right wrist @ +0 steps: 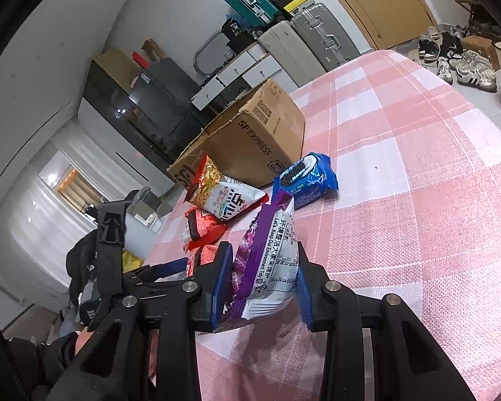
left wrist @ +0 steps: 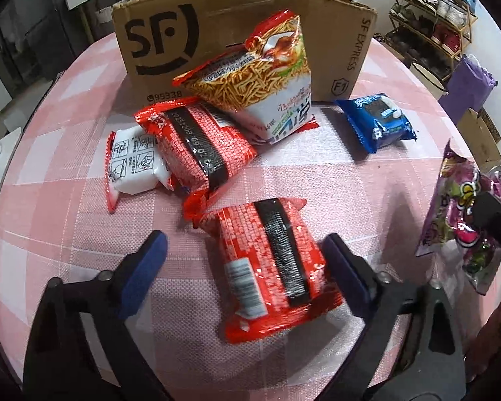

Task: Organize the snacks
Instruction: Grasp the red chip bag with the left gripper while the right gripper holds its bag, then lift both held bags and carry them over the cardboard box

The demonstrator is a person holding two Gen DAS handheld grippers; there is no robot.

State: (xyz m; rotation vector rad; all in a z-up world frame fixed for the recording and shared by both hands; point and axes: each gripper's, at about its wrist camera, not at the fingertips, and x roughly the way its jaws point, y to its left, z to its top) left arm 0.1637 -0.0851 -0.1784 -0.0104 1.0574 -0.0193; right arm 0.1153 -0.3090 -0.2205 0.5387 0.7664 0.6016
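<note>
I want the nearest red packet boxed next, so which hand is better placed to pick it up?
Left. The left gripper straddles the red packet on the table, its fingers open either side. The right gripper is shut on a purple packet, so it is busy.

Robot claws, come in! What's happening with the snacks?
Left claw open around the red noodle packet, right pad touching. Right claw shut on the purple snack bag. Cardboard box behind; nothing blocking.
</note>
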